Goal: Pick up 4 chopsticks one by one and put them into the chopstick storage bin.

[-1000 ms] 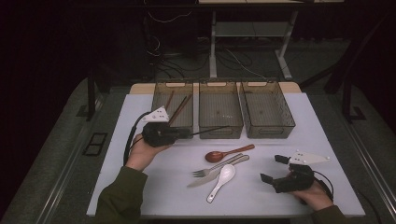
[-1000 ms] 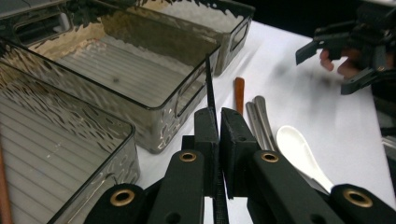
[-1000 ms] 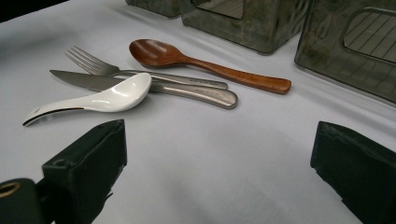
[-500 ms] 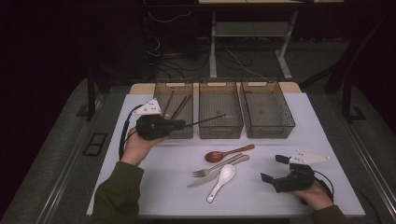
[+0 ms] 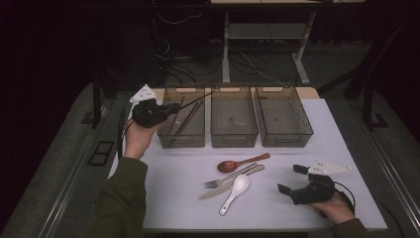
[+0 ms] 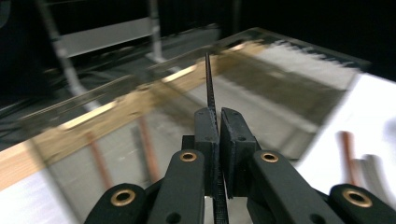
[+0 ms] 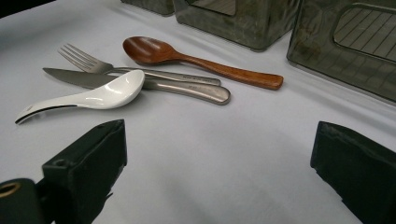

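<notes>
**Black chopstick clamped above the left bin**

A thin black chopstick (image 6: 208,79) sits pinched between the jaws of the left gripper (image 5: 171,110), its tip reaching out over the left bin (image 5: 182,141), where brown chopsticks (image 5: 188,117) lie. The right gripper (image 5: 291,179) rests on the white table (image 5: 317,144), jaws wide apart with nothing between them. Near it lie a wooden spoon (image 7: 196,59), fork (image 7: 116,68), knife (image 7: 154,85) and white spoon (image 7: 93,98). No writing is legible.

Wooden spoon (image 7: 196,60), fork (image 7: 135,70), knife (image 7: 154,86) and white ceramic spoon (image 7: 88,98) lie clustered ahead of the right hand-held gripper (image 7: 219,172); the fork and knife seem to touch.
</notes>
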### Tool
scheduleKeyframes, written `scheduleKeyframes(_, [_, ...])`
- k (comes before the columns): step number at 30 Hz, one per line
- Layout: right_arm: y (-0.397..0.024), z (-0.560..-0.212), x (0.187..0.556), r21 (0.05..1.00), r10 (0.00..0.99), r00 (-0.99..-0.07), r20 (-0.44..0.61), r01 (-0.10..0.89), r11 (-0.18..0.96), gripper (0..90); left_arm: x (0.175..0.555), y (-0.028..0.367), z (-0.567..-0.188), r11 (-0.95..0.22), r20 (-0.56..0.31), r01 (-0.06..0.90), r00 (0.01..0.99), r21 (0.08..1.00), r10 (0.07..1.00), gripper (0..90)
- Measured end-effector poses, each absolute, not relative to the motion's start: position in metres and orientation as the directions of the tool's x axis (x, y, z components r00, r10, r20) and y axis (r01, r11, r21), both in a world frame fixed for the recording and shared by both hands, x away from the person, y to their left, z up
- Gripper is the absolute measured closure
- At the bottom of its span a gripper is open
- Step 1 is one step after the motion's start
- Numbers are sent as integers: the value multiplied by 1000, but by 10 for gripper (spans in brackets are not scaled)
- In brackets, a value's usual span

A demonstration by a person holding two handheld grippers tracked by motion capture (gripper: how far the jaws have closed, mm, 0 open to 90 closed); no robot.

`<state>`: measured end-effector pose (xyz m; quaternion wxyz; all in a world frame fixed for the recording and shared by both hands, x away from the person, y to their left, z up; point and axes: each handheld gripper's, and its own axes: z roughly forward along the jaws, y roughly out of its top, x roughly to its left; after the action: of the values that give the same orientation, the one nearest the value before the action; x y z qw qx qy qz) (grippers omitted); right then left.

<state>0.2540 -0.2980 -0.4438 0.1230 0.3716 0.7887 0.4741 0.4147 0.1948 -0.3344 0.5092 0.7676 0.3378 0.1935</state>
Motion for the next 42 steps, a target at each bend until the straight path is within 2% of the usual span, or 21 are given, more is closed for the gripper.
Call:
scheduleKeyframes(9, [-297, -444, 254, 837, 703, -694, 154, 470, 281, 32, 436, 197, -358, -246, -36, 411, 568, 878, 822, 848])
scheduleKeyframes(17, [-299, -444, 253, 839, 703, -695, 152, 466, 280, 32, 448, 183, -378, -295, -29, 493, 548, 818, 836, 847])
scheduleKeyframes(27, [-299, -443, 253, 841, 705, -692, 154, 466, 274, 32, 452, 176, -388, -300, -37, 531, 534, 792, 845, 837])
scheduleKeyframes(30, [-299, -443, 252, 840, 704, -693, 154, 467, 276, 32, 452, 175, -389, -301, -37, 528, 536, 794, 844, 760])
scheduleKeyframes(42, [-297, -443, 255, 840, 703, -693, 160, 469, 272, 32, 441, 173, -379, -295, -104, 509, 617, 808, 780, 594])
